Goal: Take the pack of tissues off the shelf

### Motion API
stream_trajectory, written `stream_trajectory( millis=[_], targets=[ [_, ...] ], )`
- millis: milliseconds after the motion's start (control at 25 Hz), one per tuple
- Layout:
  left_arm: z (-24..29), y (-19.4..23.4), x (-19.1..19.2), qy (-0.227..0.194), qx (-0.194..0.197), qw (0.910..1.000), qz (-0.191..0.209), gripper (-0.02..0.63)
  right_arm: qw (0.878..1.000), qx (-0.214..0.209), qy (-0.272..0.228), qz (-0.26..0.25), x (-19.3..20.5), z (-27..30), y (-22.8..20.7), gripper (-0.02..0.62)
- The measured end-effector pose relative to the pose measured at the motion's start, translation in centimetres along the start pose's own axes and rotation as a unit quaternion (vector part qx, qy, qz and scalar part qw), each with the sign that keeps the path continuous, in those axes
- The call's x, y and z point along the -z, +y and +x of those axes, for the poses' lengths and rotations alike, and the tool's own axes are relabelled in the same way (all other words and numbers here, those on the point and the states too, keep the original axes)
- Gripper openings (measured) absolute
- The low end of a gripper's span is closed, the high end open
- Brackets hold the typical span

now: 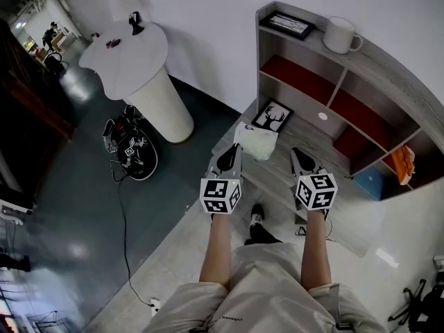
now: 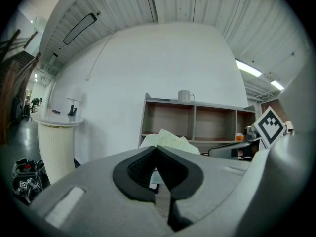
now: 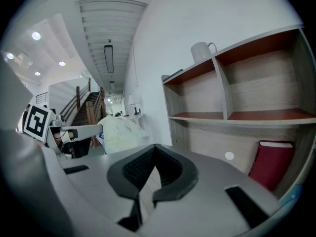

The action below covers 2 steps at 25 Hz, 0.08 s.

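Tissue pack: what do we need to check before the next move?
1. Left gripper pinching the pack of tissues: ok, jaws shut on its edge.
2. Right gripper free: ok, shut on nothing.
3. Pack lifted clear of the shelf: cannot tell.
4. Deer picture standing behind the pack: ok.
5. Mug on the shelf top, far from both grippers: ok.
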State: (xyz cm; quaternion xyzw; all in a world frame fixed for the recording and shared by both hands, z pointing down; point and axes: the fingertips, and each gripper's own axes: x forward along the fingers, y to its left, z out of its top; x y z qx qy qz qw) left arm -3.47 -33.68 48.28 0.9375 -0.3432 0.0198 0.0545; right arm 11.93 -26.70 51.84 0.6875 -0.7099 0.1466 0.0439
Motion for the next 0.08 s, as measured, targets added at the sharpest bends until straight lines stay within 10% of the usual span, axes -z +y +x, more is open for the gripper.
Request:
stream_trajectory(
  millis=[80],
  targets=[
    [-0.14,-0.02,0.14,0.001,0.000,1.0000,0.002,0.012,1.000,-0.002,-0.002,0.003,0.13,0.08,0.15,0.015]
  ],
)
